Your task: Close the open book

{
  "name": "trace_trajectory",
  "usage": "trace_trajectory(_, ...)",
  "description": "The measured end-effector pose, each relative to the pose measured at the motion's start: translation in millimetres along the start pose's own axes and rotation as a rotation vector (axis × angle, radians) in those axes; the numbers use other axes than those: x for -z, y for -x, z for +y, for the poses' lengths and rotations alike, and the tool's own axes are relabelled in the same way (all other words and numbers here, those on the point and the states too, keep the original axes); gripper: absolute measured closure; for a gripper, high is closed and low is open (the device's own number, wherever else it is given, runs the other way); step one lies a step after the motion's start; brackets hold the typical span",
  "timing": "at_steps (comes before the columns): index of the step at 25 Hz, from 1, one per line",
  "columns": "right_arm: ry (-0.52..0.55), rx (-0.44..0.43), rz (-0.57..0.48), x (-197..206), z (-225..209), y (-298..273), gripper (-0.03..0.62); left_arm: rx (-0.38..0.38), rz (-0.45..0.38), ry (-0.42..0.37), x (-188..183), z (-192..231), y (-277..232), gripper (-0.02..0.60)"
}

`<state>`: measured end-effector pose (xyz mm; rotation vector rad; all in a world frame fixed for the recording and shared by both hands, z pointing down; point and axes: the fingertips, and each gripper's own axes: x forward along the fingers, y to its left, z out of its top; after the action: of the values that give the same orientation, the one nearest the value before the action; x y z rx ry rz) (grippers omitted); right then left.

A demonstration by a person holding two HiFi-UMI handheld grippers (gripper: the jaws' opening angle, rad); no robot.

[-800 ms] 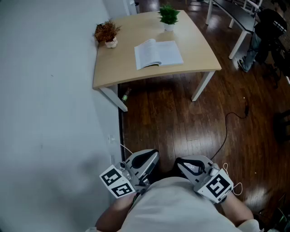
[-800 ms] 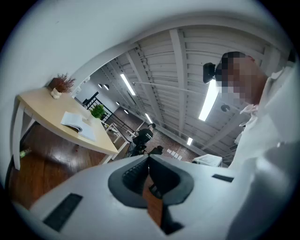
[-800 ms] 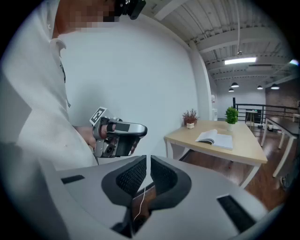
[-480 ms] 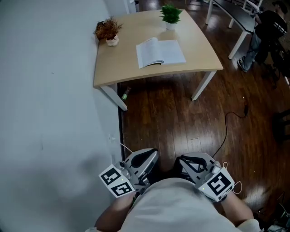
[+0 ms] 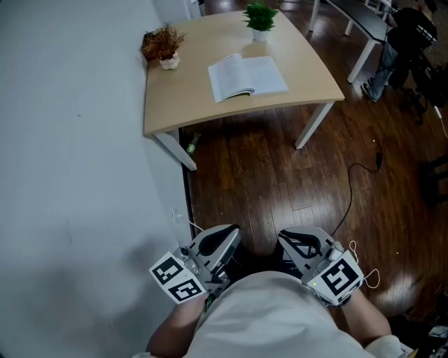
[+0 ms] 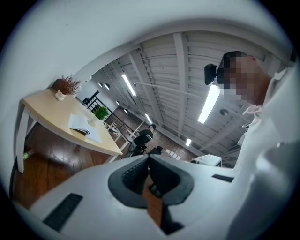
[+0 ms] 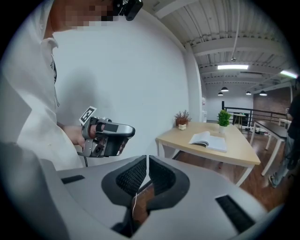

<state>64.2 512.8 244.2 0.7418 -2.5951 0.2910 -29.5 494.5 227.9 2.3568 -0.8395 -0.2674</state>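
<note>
The left claw (image 6: 148,163) is closed, its pads together with nothing between them, and the right claw (image 7: 147,165) is closed and empty as well; both are held low against the person's body, above the dark wood floor (image 5: 266,182). The open book (image 5: 247,75) lies well apart from them on the far side of the pale counter (image 5: 185,105), right of a dried plant (image 5: 162,45) and near a small green plant (image 5: 260,17). It looks like a thin paperback: light, with floppy pages and likely to slide on the smooth top. I would lift one half by its outer edge and fold it over the spine, with the other claw pinning the opposite half
</note>
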Motion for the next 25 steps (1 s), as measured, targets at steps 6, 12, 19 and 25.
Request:
trace_trajectory(6, -0.012, 0.049, 0.005, -0.3, -7.9, -7.0, 0.579, -0.007, 0.013, 0.012, -0.7, 14.5, 3.7, 0.583)
trace_trajectory(12, -0.018, 0.087, 0.005, -0.9, -38.8, -12.4, 0.579, -0.039, 0.018, 0.012, -3.9, 28.9, -9.2, 0.583)
trace_trajectory(19, -0.013, 0.051, -0.004, -8.4, -98.2, -37.9, 0.579, -0.123, -0.005, 0.014, -21.1, 59.6, -40.0, 0.583)
trace_trajectory(25, 0.026, 0.007, -0.011, -19.8, -167.3, -57.8, 0.579, -0.180, 0.001, 0.015, -37.5, 91.1, -95.6, 0.583)
